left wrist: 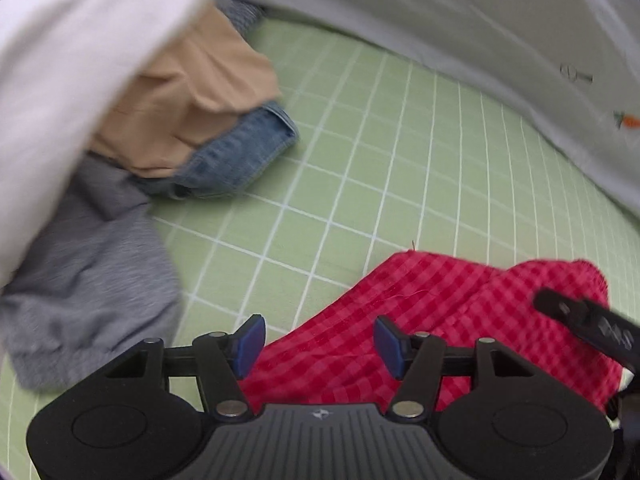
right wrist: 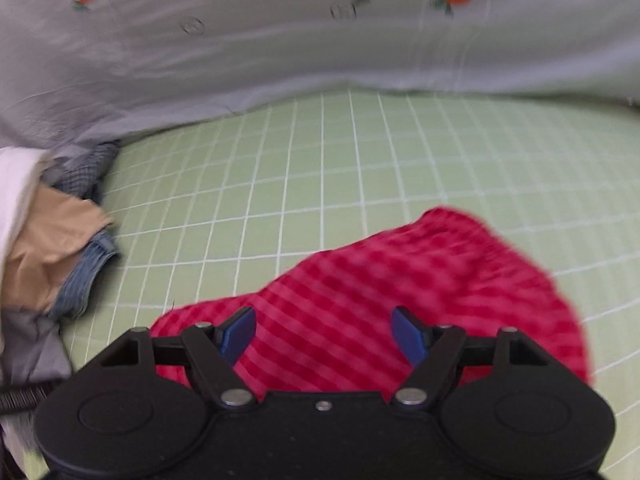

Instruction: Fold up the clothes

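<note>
Red checked garment: the red checked garment lies crumpled on the green grid mat, toward the mat's near edge, just ahead of both claws; its folds are blurred in the right wrist view.
Left gripper: the left gripper hovers over the garment's near left part, jaws spread wide, blue pads apart and grasping nothing.
Right gripper: the right gripper sits over the garment's near middle, likewise released, blue pads well apart with cloth showing between them; whether they touch the cloth I cannot tell. One black finger of it shows in the left wrist view at the garment's right side.
Pile at the mat's left edge: a tan garment lies on blue denim, with grey knit fabric just beside and nearer.
White cloth: white cloth overhangs the pile, blurred.
Far edge: a pale sheet with carrot embroidery borders the mat.
</note>
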A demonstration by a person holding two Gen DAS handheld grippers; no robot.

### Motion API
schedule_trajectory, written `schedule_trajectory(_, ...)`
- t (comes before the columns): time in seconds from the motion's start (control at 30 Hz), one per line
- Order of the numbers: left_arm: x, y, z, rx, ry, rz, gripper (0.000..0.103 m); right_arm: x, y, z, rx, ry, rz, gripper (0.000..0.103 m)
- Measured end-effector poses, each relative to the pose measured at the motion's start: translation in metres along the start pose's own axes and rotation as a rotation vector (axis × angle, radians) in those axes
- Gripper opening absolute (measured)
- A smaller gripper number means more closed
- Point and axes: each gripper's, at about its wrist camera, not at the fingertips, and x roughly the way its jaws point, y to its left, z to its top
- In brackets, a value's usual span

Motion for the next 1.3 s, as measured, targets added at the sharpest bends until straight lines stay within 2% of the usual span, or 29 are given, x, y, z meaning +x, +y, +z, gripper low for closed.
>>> schedule_trajectory(0.07, 0.008, -0.001, 0.002, 0.026, 0.013, -0.025, 0.061, 0.014, 0.006, 0.000, 0.024, 0.026, -0.008, 0.073)
schedule_trajectory(0.13, 0.010, -0.003, 0.002, 0.034, 0.024, -0.049, 0.061, 0.026, 0.010, -0.001, 0.036, 0.045, -0.003, 0.053)
schedule_trajectory(0.17, 0.010, -0.003, 0.002, 0.035, 0.027, -0.058, 0.061, 0.028, 0.010, -0.002, 0.028, 0.050, 0.009, 0.023)
schedule_trajectory(0.2, 0.009, -0.003, 0.001, 0.034, 0.028, -0.065, 0.061, 0.030, 0.009, -0.003, 0.020, 0.055, 0.022, 0.001)
schedule_trajectory(0.33, 0.001, 0.002, -0.003, 0.008, 0.007, -0.065, 0.061, 0.004, 0.003, -0.008, -0.038, -0.020, 0.046, 0.000)
schedule_trajectory(0.43, -0.005, 0.006, -0.010, -0.029, -0.006, -0.052, 0.061, -0.032, -0.008, -0.012, -0.100, -0.098, 0.027, 0.000)
schedule_trajectory(0.53, -0.012, 0.006, -0.022, -0.058, -0.016, -0.029, 0.061, -0.062, -0.034, -0.016, -0.105, -0.138, 0.002, 0.000)
schedule_trajectory(0.6, -0.018, 0.003, -0.031, -0.069, -0.027, -0.020, 0.061, -0.073, -0.055, -0.017, -0.092, -0.126, -0.021, 0.000)
schedule_trajectory(0.63, -0.019, 0.002, -0.036, -0.079, -0.026, -0.014, 0.061, -0.074, -0.065, -0.017, -0.077, -0.105, -0.030, 0.002)
schedule_trajectory(0.67, -0.021, 0.001, -0.041, -0.088, -0.026, -0.008, 0.061, -0.073, -0.073, -0.018, -0.058, -0.087, -0.040, 0.013)
schedule_trajectory(0.7, -0.023, 0.000, -0.045, -0.097, -0.025, -0.003, 0.061, -0.071, -0.076, -0.020, -0.042, -0.083, -0.041, 0.047)
schedule_trajectory(0.77, -0.026, -0.002, -0.055, -0.115, -0.024, 0.009, 0.062, -0.067, -0.074, -0.022, -0.031, -0.099, -0.016, 0.086)
schedule_trajectory(0.83, -0.030, -0.003, -0.061, -0.112, -0.042, 0.018, 0.081, -0.060, -0.062, -0.023, -0.049, -0.112, 0.012, 0.089)
schedule_trajectory(0.87, -0.032, -0.002, -0.061, -0.109, -0.054, 0.027, 0.086, -0.056, -0.054, -0.023, -0.063, -0.119, 0.027, 0.101)
schedule_trajectory(0.97, -0.032, 0.002, -0.057, -0.125, -0.061, 0.062, 0.087, -0.044, -0.032, -0.024, -0.101, -0.130, 0.066, 0.103)
schedule_trajectory(1.2, -0.017, 0.013, -0.039, -0.116, -0.039, 0.055, 0.087, -0.003, 0.000, -0.018, -0.027, -0.017, 0.094, 0.103)
schedule_trajectory(1.27, -0.013, 0.017, -0.034, -0.111, -0.029, 0.055, 0.087, 0.010, 0.011, -0.016, -0.008, 0.006, 0.094, 0.099)
schedule_trajectory(1.3, -0.011, 0.019, -0.031, -0.107, -0.026, 0.058, 0.087, 0.017, 0.015, -0.015, -0.001, 0.021, 0.091, 0.093)
